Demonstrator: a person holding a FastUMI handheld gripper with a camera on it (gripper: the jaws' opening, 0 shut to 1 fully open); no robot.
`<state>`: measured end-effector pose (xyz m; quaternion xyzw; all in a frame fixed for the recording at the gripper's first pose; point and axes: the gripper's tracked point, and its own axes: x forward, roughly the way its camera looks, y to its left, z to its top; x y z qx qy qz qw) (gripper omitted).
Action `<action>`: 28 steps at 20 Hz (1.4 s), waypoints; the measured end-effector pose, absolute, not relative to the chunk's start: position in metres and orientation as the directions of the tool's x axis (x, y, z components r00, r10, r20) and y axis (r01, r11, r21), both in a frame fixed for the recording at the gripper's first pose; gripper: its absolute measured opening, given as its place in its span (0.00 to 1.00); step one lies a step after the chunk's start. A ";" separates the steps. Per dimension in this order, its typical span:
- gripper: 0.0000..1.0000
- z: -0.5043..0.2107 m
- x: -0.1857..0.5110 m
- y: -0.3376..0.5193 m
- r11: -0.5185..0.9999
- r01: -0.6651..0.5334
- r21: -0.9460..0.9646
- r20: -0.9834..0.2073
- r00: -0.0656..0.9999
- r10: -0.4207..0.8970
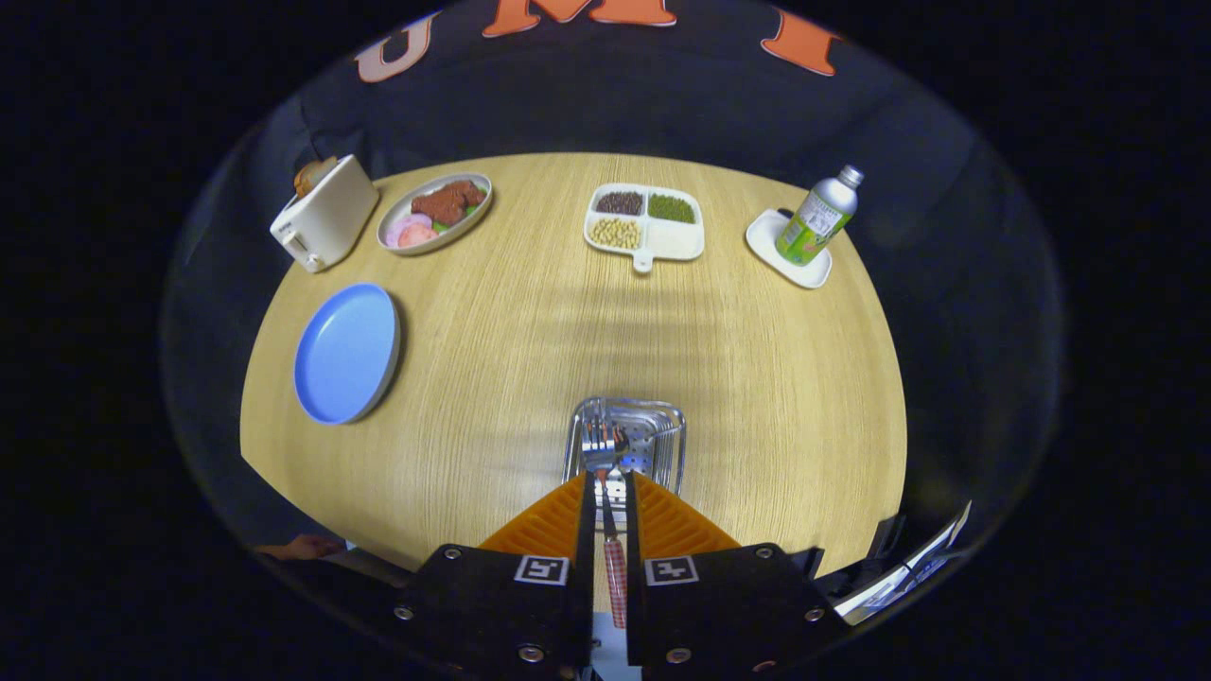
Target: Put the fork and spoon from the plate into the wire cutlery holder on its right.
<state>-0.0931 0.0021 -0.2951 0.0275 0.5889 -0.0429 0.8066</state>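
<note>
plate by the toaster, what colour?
Blue, with a grey rim: the plate, left of the closed gripper holding a fork over the holder. Gripper view.

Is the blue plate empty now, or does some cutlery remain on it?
Empty: the blue plate shows a bare surface. The gripper is shut on a fork, held above the wire cutlery holder.

The round wooden table [530,340] carries a blue plate [346,352] near its left side. Toward the far edge, a white toaster [324,225] stands just beside an oval dish of food [435,213]. A white divided tray [645,224] with beans or grains, as far as can be told, lies at the far middle. To the right, a bottle [819,217] stands on a small white tray [788,250]. The wire cutlery holder [625,445] sits on the near part, just ahead of the fingers.
</note>
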 end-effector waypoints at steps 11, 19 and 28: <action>0.55 -0.147 -0.012 0.006 0.992 0.123 0.028 -0.668 0.740 -0.073; 0.97 -0.041 0.015 -0.016 0.980 0.198 -0.029 -0.363 0.911 -0.195; 0.97 0.043 0.027 -0.023 0.979 0.205 0.001 -0.117 0.972 -0.203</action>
